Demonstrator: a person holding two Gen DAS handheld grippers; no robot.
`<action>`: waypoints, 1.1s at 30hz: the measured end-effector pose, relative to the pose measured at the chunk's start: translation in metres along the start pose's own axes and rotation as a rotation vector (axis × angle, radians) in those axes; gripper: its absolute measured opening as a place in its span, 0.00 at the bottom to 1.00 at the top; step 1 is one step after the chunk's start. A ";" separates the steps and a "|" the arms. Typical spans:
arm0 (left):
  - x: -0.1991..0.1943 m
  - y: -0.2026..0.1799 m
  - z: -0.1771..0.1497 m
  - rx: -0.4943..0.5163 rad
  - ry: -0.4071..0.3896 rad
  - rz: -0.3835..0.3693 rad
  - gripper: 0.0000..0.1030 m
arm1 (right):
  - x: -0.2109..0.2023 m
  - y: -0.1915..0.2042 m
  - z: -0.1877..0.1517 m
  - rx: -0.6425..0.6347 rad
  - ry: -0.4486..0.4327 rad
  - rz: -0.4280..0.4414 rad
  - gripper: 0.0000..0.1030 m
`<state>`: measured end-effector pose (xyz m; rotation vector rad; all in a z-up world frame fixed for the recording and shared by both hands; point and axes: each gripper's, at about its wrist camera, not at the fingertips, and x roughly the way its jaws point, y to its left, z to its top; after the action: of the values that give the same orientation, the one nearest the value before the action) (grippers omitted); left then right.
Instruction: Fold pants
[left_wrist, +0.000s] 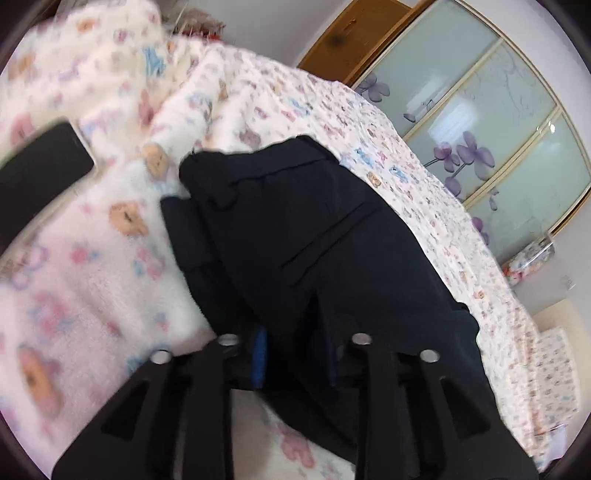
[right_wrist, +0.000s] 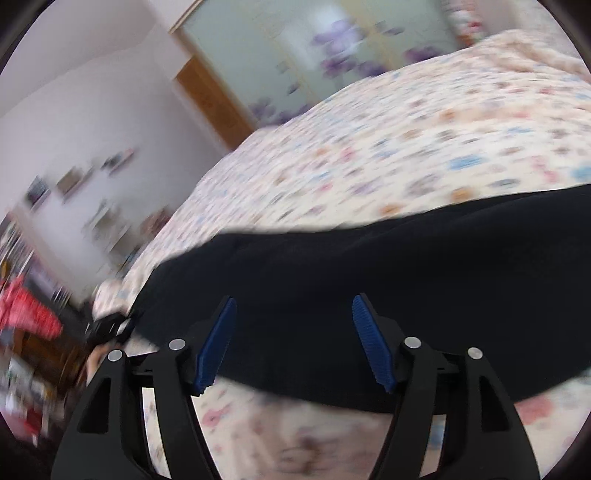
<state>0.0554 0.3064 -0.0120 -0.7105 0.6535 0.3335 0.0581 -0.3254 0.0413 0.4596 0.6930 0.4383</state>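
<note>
The dark pants (left_wrist: 295, 229) are lying on the bed (left_wrist: 424, 173), on a soft sheet with little bears and flowers. A fold of the pants is being pinched by the left gripper (left_wrist: 295, 354); its jaws are being pressed together on the cloth, which is covering most of them. The right gripper (right_wrist: 293, 343) is being held over another part of the pants (right_wrist: 369, 266). Its jaws are being kept wide apart, and nothing is being squeezed between its blue pads (right_wrist: 218, 343).
</note>
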 end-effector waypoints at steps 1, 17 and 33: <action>-0.009 -0.004 -0.003 0.014 -0.024 0.020 0.45 | -0.015 -0.014 0.006 0.048 -0.057 -0.047 0.70; -0.040 -0.163 -0.135 0.547 -0.184 0.086 0.98 | -0.116 -0.223 -0.002 0.621 -0.210 -0.433 0.63; -0.003 -0.154 -0.137 0.500 -0.030 0.107 0.98 | -0.140 -0.218 -0.013 0.732 -0.260 -0.414 0.64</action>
<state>0.0689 0.1007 -0.0128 -0.1936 0.7125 0.2637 0.0030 -0.5726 -0.0137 1.0166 0.6596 -0.2859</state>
